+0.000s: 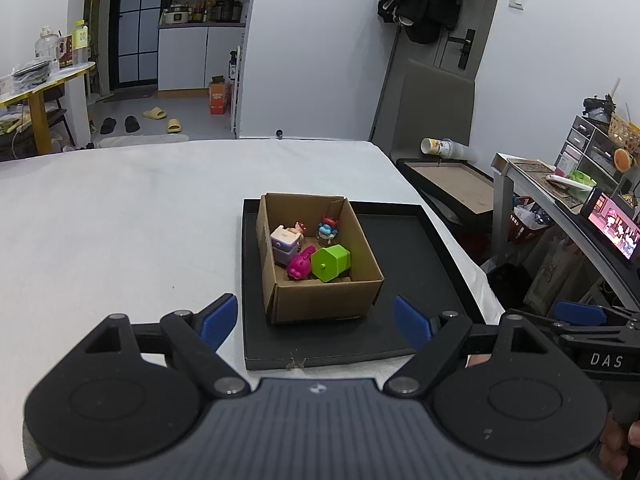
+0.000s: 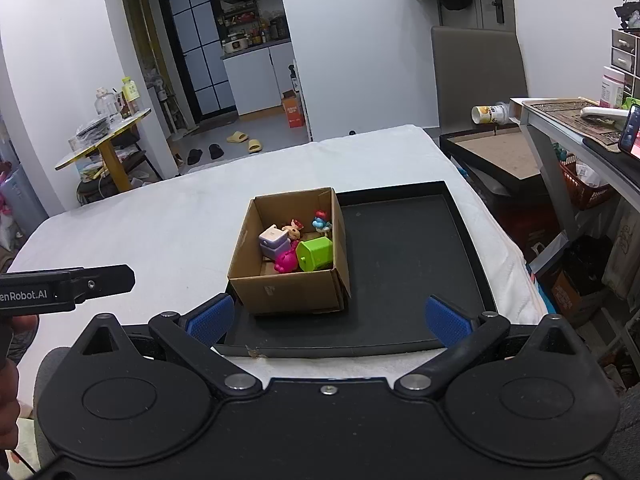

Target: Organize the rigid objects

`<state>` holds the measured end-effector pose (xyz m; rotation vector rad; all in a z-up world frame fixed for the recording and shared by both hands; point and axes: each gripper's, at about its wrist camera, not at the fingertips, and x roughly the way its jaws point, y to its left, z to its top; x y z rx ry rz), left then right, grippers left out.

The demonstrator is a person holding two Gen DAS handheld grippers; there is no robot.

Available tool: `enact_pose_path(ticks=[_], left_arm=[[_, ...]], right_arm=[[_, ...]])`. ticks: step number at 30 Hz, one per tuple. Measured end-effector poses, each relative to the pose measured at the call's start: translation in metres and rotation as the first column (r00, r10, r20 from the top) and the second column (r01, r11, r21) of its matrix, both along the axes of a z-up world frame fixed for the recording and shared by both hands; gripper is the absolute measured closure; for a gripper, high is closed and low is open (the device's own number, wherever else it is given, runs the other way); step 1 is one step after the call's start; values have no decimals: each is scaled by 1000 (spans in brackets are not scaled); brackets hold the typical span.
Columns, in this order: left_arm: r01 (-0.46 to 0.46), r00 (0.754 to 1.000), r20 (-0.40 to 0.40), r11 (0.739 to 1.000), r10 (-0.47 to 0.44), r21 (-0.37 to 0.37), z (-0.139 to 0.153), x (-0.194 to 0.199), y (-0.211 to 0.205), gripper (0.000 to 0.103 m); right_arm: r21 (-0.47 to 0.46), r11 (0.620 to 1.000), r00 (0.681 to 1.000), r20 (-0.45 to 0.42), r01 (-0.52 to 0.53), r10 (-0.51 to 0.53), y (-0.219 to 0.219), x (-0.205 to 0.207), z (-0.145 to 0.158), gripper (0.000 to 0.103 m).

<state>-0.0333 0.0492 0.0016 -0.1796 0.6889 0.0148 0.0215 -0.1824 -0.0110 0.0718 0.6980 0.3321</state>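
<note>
Both grippers, left gripper [image 1: 316, 322] and right gripper [image 2: 328, 318], hang spread wide and empty-handed; cardboard box [image 1: 320, 296] of toys sits at black tray's [image 1: 416, 280] left edge.

"DAS" on right gripper [image 1: 582, 316]; "enRobot.AI" on left gripper [image 2: 120, 276]

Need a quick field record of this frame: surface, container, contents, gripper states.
surface: white cloth-covered table
tray: shallow black rectangular tray, resting on the table
container: open brown cardboard box, standing in the tray's left part
contents: green hexagonal plastic block, magenta plastic toy, lavender and white box-shaped toy, blue figurine with red cap, small pink figurine
left gripper: open, empty, short of the box
right gripper: open, empty, short of the box
</note>
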Motion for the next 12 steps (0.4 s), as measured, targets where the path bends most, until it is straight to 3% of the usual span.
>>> enact_pose_path(ticks=[12], left_arm=[[-6,1000,-12,1000,6,-12,-6,2,-1,19]], right_arm=[[-14,1000,1000,-20,6,-6,1,2,-4,0]])
